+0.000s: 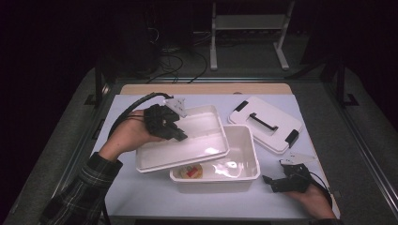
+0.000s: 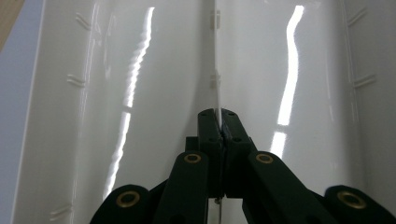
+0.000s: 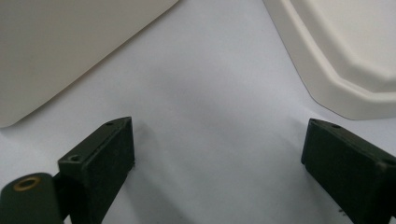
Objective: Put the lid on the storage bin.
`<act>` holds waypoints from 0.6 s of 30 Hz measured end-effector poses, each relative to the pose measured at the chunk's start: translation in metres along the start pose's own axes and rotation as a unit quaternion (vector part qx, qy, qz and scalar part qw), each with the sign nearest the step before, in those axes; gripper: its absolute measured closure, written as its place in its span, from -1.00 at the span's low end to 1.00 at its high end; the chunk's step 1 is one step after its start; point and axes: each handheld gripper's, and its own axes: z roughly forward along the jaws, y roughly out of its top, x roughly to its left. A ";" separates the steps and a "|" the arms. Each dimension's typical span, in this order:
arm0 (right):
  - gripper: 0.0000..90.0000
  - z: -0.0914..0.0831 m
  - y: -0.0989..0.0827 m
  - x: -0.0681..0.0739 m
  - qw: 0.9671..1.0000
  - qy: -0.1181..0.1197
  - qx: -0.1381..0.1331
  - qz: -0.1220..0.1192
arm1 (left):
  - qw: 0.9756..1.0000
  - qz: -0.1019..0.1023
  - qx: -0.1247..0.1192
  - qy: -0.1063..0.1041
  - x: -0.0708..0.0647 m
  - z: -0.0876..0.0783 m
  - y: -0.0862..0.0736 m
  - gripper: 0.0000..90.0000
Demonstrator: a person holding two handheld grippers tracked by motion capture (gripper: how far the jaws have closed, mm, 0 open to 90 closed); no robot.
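Evidently the left gripper (image 1: 180, 136), fingers (image 2: 208, 122) pinching shut on the thin rim, is carrying a light, stiff, slippery tray (image 1: 206, 140) while the right gripper (image 1: 268, 183) is resting wide open, holding nothing.

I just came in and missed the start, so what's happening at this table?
A person's left gripper is clamped on the rim of a shallow white tray, holding it tilted over an open white bin with a small item inside. The right gripper rests open on the table. The lid lies behind.

high: above, forward-down | left: close on tray (image 2: 116, 93) | right: low over table (image 3: 210, 116)
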 end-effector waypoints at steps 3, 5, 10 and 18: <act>-0.81 0.000 0.000 0.000 1.000 0.000 0.000 -0.001 | 1.000 0.010 -0.002 -0.007 -0.002 0.007 0.009 0.96; -0.81 0.000 0.000 0.000 1.000 0.000 0.000 0.000 | 1.000 0.016 -0.002 -0.013 -0.004 0.013 0.016 0.96; -0.81 0.000 0.000 0.000 1.000 0.001 0.000 0.000 | 0.999 0.032 0.001 -0.022 -0.009 0.028 0.030 0.96; -0.81 0.000 0.000 0.000 1.000 0.001 0.000 0.001 | 0.998 0.046 0.003 -0.038 -0.011 0.047 0.043 0.96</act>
